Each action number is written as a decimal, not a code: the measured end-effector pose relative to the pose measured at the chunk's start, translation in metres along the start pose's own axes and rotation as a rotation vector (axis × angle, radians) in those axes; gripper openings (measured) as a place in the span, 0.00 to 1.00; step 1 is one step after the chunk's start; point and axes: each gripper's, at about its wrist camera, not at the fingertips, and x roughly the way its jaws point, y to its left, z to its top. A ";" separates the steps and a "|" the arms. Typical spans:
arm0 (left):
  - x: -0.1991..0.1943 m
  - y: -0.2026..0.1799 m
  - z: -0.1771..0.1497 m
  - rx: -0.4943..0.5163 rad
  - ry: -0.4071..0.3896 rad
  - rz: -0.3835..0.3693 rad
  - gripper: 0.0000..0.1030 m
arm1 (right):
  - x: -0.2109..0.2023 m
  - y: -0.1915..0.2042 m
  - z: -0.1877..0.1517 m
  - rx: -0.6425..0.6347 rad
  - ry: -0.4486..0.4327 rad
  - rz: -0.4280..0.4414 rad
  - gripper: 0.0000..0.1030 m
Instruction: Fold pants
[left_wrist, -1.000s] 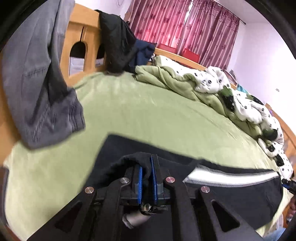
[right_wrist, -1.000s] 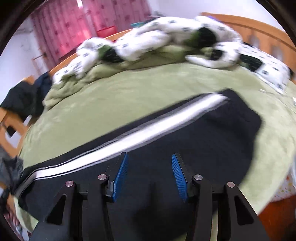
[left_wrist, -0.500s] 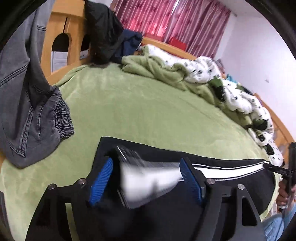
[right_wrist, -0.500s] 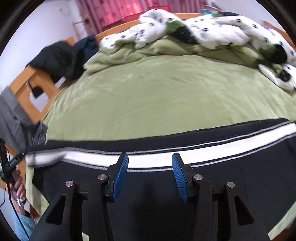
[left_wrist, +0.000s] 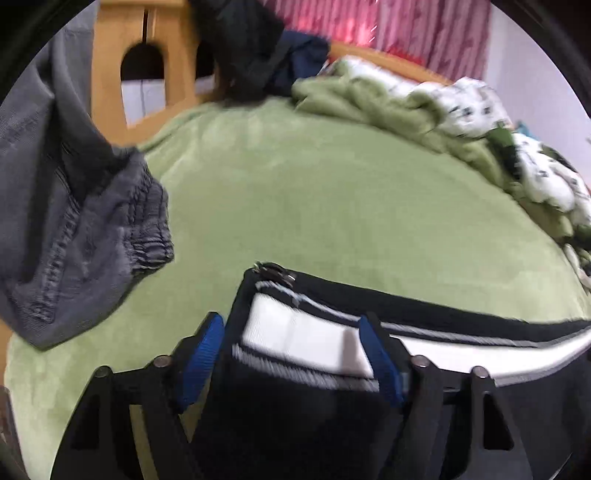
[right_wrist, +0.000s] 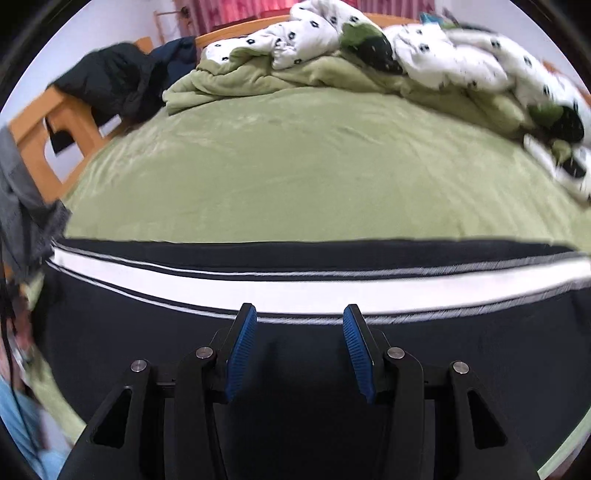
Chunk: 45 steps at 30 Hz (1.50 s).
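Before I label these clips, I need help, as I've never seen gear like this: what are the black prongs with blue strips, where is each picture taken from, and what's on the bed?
The prongs are two hand-held grippers, each with two fingers lined with blue pads; a person holds one in each hand. A wide-angle camera on each looks forward along its fingers, so the pictures bulge.

One view is from the left gripper, the other from the right gripper. Both are open and hold nothing.

On the green bed cover lie black pants with a white side stripe, stretched out flat; the left gripper is at one end of them. Farther back is a bunched spotted quilt. A grey garment hangs over the wooden bed frame, and dark clothes are draped there too.
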 end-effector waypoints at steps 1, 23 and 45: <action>0.011 0.004 0.005 -0.025 0.035 -0.015 0.47 | 0.001 0.000 -0.001 -0.041 -0.020 -0.018 0.47; 0.006 0.024 -0.001 -0.116 -0.088 -0.058 0.20 | 0.070 -0.035 0.046 -0.297 -0.092 0.101 0.02; -0.039 -0.030 -0.038 0.053 -0.107 0.078 0.64 | 0.082 -0.120 0.014 -0.041 0.050 -0.249 0.35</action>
